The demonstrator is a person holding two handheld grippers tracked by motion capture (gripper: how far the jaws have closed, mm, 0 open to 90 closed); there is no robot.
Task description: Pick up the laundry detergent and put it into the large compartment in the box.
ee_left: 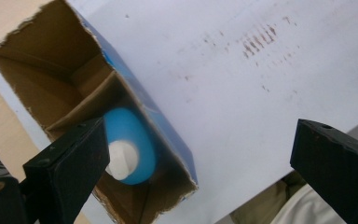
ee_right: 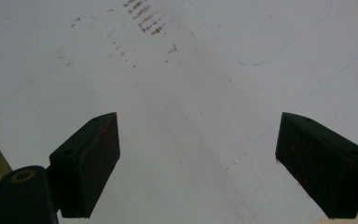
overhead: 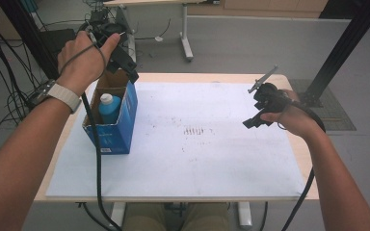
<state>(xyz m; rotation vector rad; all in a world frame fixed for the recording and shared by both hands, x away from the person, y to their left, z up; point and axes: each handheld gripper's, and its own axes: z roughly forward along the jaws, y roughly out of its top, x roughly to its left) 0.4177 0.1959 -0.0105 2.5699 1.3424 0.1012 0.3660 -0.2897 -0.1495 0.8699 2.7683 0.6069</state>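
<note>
Holding my left gripper (overhead: 125,65) wide open and empty above the blue bottle (overhead: 109,108) in the cardboard box (overhead: 118,130), with my right gripper (overhead: 256,118) just as open and empty, I risk clipping the box's rim and tipping it.

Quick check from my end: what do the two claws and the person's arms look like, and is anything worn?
Both claws, left claw and right claw, are black with blocky flat jaws; reddish flecks mark the right pads. A black cable trails from each. The left wrist wears a light-banded watch. The forearms show no sleeves.

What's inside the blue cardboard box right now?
A blue bottle with a white cap stands upright inside the box, beside a cardboard divider. The box walls hide its lower part and the box floor.
</note>
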